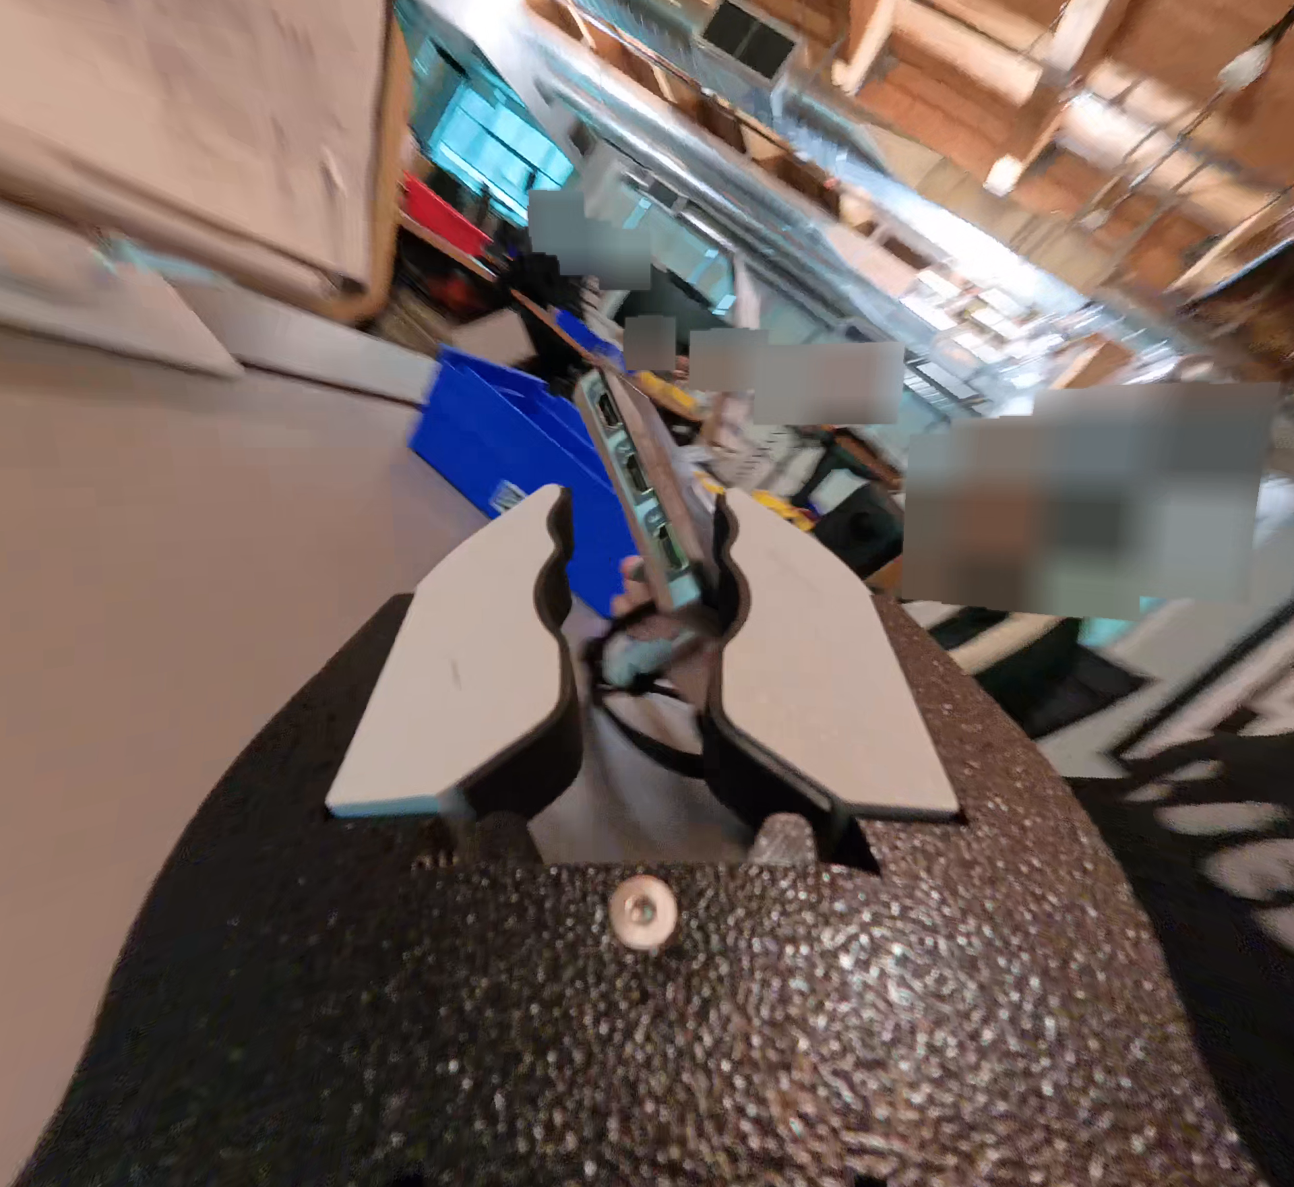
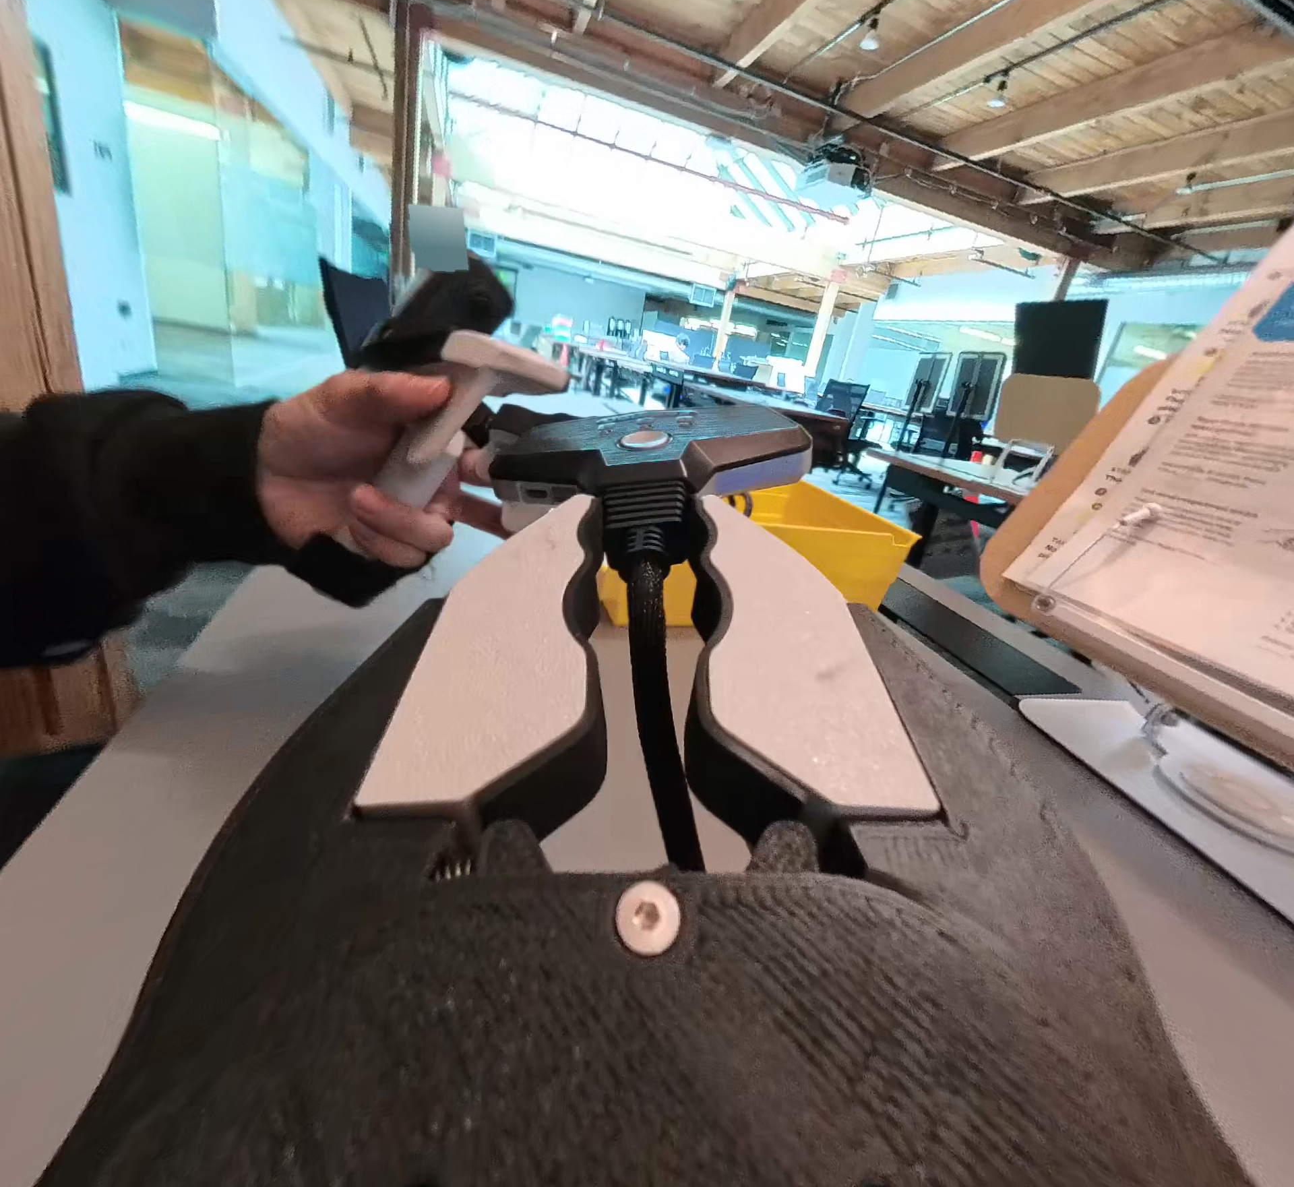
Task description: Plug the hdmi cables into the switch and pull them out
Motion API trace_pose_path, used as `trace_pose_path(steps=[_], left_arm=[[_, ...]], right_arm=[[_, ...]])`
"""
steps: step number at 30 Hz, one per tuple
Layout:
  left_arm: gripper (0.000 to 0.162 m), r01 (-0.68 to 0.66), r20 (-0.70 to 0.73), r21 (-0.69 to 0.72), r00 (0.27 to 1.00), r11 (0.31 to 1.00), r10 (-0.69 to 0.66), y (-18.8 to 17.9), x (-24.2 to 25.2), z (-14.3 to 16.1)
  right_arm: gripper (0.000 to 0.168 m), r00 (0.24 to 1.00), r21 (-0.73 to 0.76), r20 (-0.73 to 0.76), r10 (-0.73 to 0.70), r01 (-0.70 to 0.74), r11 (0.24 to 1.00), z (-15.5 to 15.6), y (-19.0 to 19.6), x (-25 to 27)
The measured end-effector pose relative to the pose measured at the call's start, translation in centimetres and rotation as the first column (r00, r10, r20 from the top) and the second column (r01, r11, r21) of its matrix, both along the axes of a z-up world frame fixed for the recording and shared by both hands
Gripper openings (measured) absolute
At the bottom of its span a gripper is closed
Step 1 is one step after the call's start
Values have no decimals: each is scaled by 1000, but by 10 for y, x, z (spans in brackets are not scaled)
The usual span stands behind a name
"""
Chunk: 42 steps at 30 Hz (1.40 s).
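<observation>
The switch [image 2: 651, 446] is a flat black box with a round button on top and a silvery port edge. My right gripper [image 2: 644, 505] is shut on the ribbed collar of its black braided cable [image 2: 648, 663] and holds it level above the table. In the left wrist view the switch [image 1: 634, 488] stands on edge, tilted, its row of empty ports facing left. Its near end sits between the fingers of my left gripper [image 1: 641, 502], close against the right finger, with a gap on the left side. The left gripper [image 2: 518, 509] also shows at the switch's left end.
A person's hand [image 2: 350, 460] in a black sleeve holds the left gripper. A blue bin [image 1: 504, 439] and a yellow bin [image 2: 826, 544] stand on the white table [image 2: 280, 663]. A stand of papers [image 2: 1155, 523] leans at the right.
</observation>
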<state>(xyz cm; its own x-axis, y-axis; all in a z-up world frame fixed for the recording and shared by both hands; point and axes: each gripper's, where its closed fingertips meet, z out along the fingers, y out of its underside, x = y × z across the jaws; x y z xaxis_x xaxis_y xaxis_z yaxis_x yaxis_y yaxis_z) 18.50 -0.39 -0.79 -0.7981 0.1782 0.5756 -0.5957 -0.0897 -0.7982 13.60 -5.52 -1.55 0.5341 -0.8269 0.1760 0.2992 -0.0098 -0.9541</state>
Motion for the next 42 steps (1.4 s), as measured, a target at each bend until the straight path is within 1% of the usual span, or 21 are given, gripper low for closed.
trace_pose_path(steps=[2, 3, 4, 5, 6, 7, 8, 9, 10, 11, 13, 15, 17, 18, 21, 24, 27, 33, 37, 39, 42], left_arm=[[47, -138, 238, 45, 963, 989, 124, 1, 17, 3], [54, -206, 373, 70, 913, 976, 166, -2, 25, 1], [61, -274, 508, 96, 840, 957, 190, -7, 33, -4], [67, -347, 633, 113, 747, 931, 202, -13, 42, -9], [75, -424, 746, 105, 632, 900, 211, -21, 51, -13], [80, -499, 845, 64, 488, 864, 220, -29, 60, -16], [81, -567, 920, -10, 317, 823, 230, -36, 70, -17], [80, -619, 961, -100, 144, 779, 238, -42, 79, -18], [78, -648, 973, -175, 0, 741, 230, -49, 86, -20], [78, -653, 973, -220, -99, 724, 207, -57, 90, -25], [77, -653, 958, -286, -219, 701, 187, -73, 97, -34], [76, -631, 924, -378, -306, 677, 231, -83, 99, -34], [71, -602, 895, -439, -358, 668, 266, -93, 101, -34], [75, -599, 890, -450, -361, 663, 278, -97, 104, -32], [67, -598, 875, -483, -365, 640, 319, -101, 115, -24], [66, -599, 881, -465, -388, 652, 272, -99, 121, -32], [68, -565, 888, -441, -388, 697, 247, -95, 111, -38], [66, -499, 903, -359, -399, 788, 158, -110, 89, -55], [57, -511, 891, -341, -442, 789, 99, -112, 91, -63], [45, -522, 868, -363, -490, 772, 77, -110, 94, -61], [38, -532, 840, -376, -541, 759, 36, -109, 96, -61]], right_arm=[[23, 1000, 40, -8, 26, -25, 999, 9, -13, 10], [23, 999, 41, -8, 54, -54, 998, 11, -18, 17], [23, 997, 52, -13, 77, -76, 996, 13, -23, 26], [23, 996, 81, -11, 93, -91, 992, 15, -30, 36], [23, 994, 122, 4, 111, -110, 986, 16, -36, 44], [23, 991, 171, 12, 136, -136, 976, 17, -41, 52], [23, 987, 225, 3, 162, -159, 961, 16, -45, 59], [23, 985, 259, -7, 174, -167, 951, 15, -48, 64], [23, 983, 248, -15, 182, -172, 953, 9, -47, 67], [23, 982, 200, -17, 189, -182, 963, 2, -42, 69], [23, 978, 58, -89, 186, -181, 982, -17, -34, 75], [23, 970, -54, -125, 207, -215, 975, -30, -28, 76], [23, 967, -43, -115, 229, -235, 971, -31, -31, 81], [23, 964, -14, -111, 243, -246, 969, -31, -35, 85], [23, 943, 53, -120, 311, -307, 950, -35, -41, 101], [23, 940, 40, -162, 301, -299, 953, -43, -44, 110], [23, 943, -41, -201, 265, -278, 960, -53, -50, 107], [23, 946, -67, -221, 238, -258, 964, -60, -54, 109], [23, 933, -58, -236, 270, -291, 955, -62, -51, 106], [23, 937, -72, -237, 256, -279, 958, -62, -51, 107], [23, 934, -57, -251, 255, -277, 959, -61, -52, 108]])
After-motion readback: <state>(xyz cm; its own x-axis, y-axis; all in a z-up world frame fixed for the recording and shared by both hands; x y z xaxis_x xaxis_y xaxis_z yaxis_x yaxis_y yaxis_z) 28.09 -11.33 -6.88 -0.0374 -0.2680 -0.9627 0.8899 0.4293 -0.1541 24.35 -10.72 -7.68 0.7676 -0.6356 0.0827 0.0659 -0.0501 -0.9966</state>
